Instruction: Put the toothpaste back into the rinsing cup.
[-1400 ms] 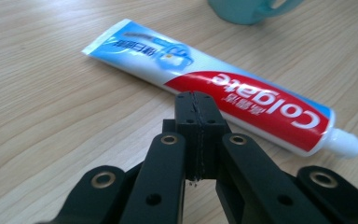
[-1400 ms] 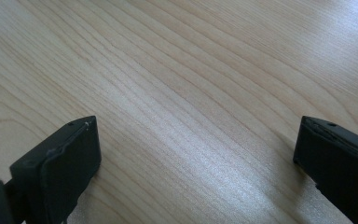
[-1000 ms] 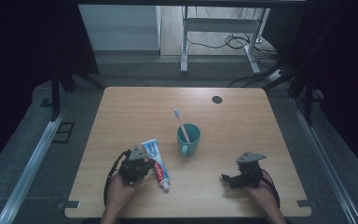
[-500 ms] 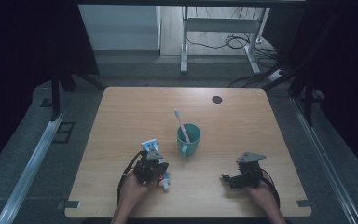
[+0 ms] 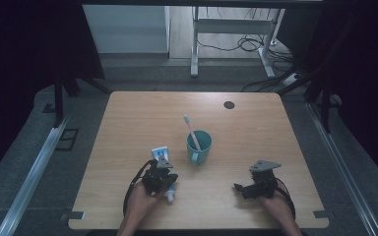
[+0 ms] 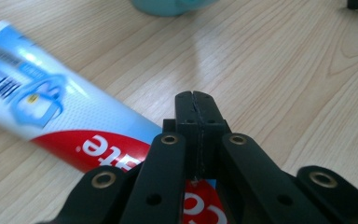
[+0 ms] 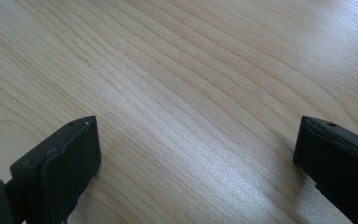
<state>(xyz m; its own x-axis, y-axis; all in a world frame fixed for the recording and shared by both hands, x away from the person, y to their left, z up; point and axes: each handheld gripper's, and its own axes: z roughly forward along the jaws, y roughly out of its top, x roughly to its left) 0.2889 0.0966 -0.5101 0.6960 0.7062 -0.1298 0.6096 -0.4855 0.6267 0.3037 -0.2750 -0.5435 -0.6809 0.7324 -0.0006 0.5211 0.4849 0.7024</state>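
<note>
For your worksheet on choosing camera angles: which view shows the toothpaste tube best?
The left gripper view: the toothpaste tube lies close, its printing visible. The high view shows it small, partly under the left gripper. The right gripper view shows bare table.

A blue, white and red toothpaste tube lies flat on the counter, at eight o'clock from the teal mug, which stands upright holding a pink toothbrush leaning toward eleven o'clock.
</note>
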